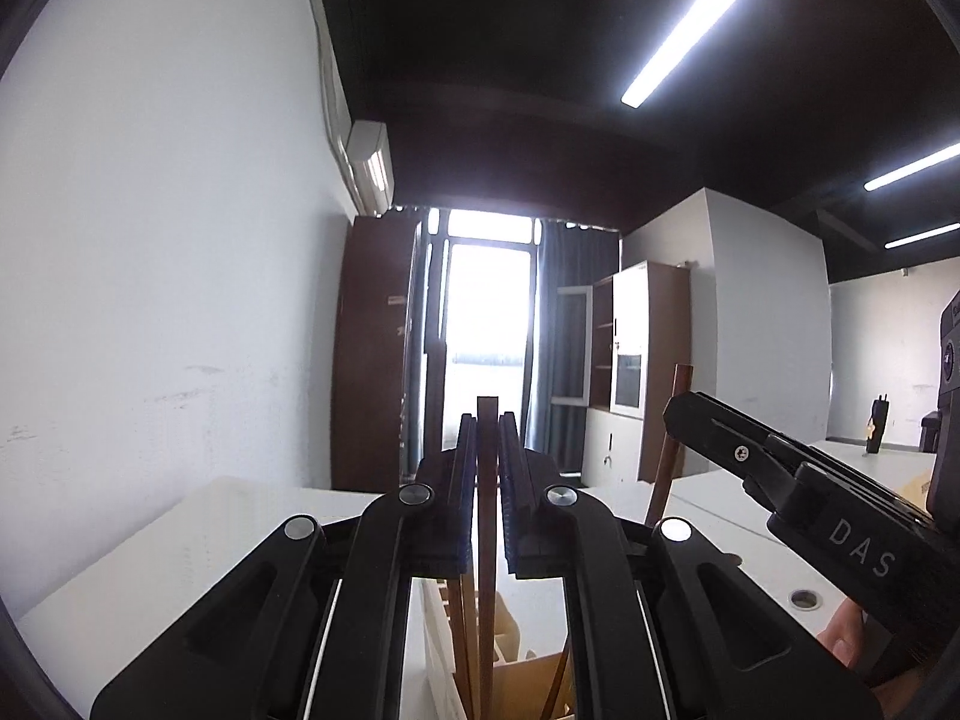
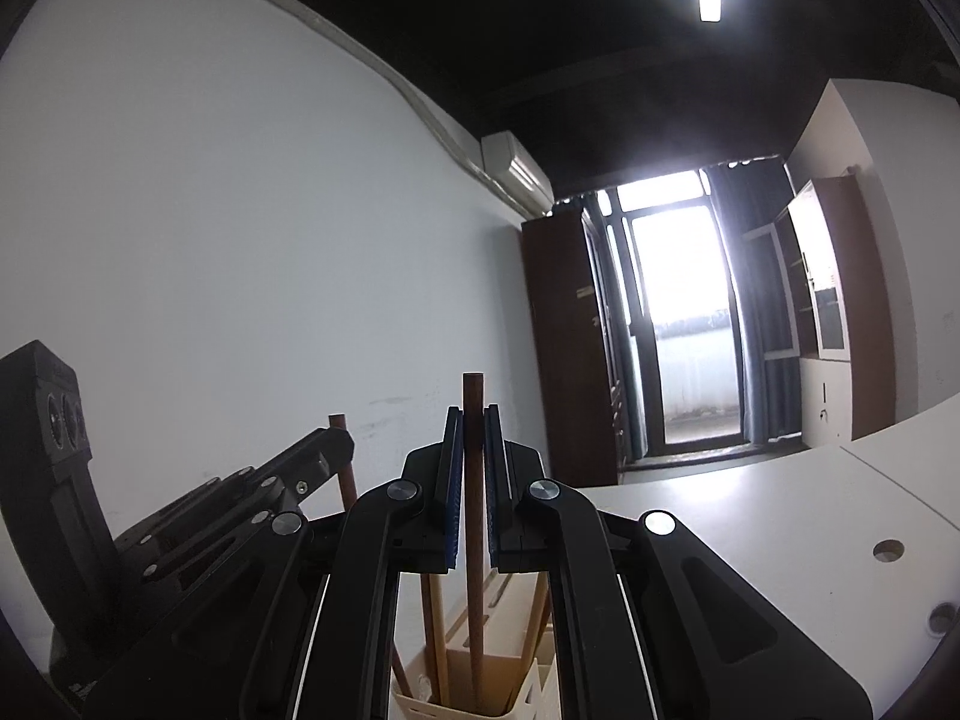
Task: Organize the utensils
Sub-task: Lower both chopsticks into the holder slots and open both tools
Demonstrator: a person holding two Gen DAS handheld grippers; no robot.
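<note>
White bench (image 2: 750, 516) and bright window lie ahead as the left tongs (image 1: 487, 438) and right tongs (image 2: 472, 426) each clamp shut on an upright chopstick (image 1: 487, 480), a second chopstick (image 2: 472, 480), lower ends inside the beige holder (image 2: 510, 678), apparently for standing them there.

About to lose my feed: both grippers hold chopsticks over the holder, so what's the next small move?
Probably lower both a little further, then open. Each chopstick, left and right, stands upright, clamped, its lower end already inside the holder.
</note>
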